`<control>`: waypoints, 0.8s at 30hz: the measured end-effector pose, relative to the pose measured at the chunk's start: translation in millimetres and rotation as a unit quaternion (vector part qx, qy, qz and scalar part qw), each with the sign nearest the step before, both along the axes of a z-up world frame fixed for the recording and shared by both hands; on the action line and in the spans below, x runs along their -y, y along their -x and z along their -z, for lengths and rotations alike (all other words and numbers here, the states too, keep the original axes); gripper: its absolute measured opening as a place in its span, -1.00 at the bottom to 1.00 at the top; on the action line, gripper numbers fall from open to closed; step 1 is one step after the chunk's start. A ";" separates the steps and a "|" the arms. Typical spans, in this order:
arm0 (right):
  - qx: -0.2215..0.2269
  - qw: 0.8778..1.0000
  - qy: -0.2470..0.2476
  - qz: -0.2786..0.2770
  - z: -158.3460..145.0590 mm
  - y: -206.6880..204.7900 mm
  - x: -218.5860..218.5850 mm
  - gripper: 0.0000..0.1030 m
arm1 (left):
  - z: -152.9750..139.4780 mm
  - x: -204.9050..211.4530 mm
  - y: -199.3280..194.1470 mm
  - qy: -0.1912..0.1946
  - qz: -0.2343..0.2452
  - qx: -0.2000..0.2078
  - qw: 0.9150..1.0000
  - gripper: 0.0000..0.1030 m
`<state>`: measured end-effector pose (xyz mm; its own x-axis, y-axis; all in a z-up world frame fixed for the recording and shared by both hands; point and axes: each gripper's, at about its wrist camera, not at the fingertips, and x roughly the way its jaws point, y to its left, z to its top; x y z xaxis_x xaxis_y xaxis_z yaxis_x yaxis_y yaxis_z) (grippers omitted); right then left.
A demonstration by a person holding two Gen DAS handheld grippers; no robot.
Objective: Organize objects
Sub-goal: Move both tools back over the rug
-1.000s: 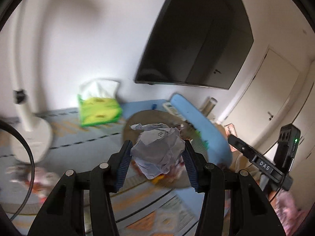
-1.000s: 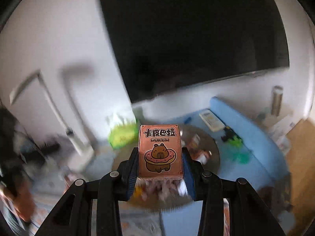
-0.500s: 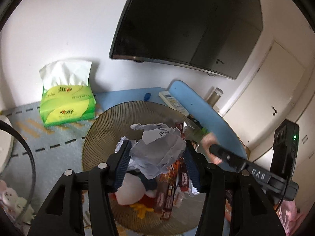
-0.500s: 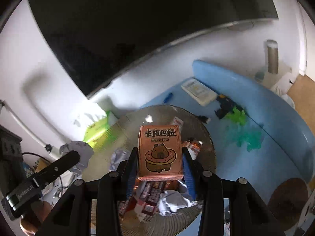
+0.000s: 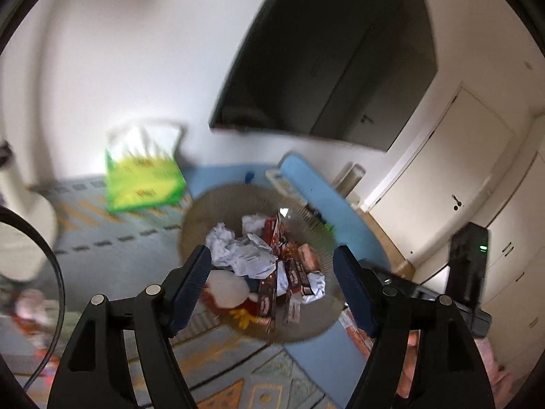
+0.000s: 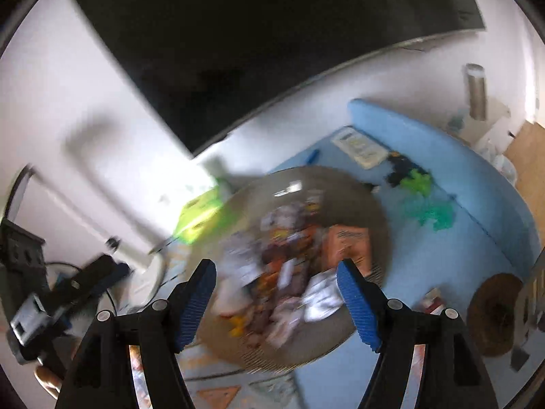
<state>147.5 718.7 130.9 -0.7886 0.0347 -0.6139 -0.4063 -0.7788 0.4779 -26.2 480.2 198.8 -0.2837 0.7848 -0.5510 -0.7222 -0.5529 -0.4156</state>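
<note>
A round woven basket sits on the floor mat, filled with several snack boxes, wrappers and a plush toy. The crumpled white paper lies on top of that pile. The orange capybara box lies at the basket's right side, blurred. My left gripper hangs above the basket with its jaws opening and nothing between them. My right gripper also hovers over the basket, jaws opening, with nothing held. Each gripper shows at the edge of the other's view.
A green tissue pack stands left of the basket by the wall. A blue cushion curves around the right, with a remote and green toys beside it. A fan base stands at the left. A dark television hangs above.
Both grippers have let go over the basket: the crumpled paper dropped from the left one and the orange box from the right one. Their jaws now stand wide apart.
</note>
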 end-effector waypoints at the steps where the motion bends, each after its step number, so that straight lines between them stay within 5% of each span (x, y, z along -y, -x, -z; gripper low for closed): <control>1: -0.002 1.000 0.009 -0.013 -3.8 -0.6 9.6 0.40 | -8.5 11.3 -0.8 -0.002 -0.007 -0.011 1.000 0.41; 5: -0.032 0.996 0.049 -0.071 -19.6 0.9 51.4 0.41 | -39.5 95.0 -10.8 -0.033 -0.061 -0.035 0.997 0.41; 7: -0.037 0.994 0.036 -0.092 -29.6 7.7 77.8 0.43 | -46.6 148.3 -13.2 -0.057 -0.106 -0.046 0.992 0.53; 8: -0.037 0.994 0.021 -0.102 -34.0 13.5 92.8 0.46 | -45.0 162.4 -13.4 -0.063 -0.122 -0.049 0.989 0.78; 9: -0.032 0.993 0.002 -0.118 -37.1 21.8 112.8 0.52 | -41.3 192.4 -14.6 -0.073 -0.157 -0.053 0.983 1.00; 15: 0.003 0.976 -0.024 -0.214 -1.9 64.9 198.1 0.64 | 32.8 282.9 -1.9 -0.039 -0.252 0.005 0.967 0.99; 20: 0.054 0.961 -0.085 -0.259 58.2 103.3 250.0 0.63 | 114.6 281.2 21.8 0.001 -0.219 0.089 0.972 0.98; 24: 0.087 0.947 -0.148 -0.271 105.8 122.5 265.6 0.53 | 152.4 246.2 33.5 0.063 -0.154 0.079 0.983 0.98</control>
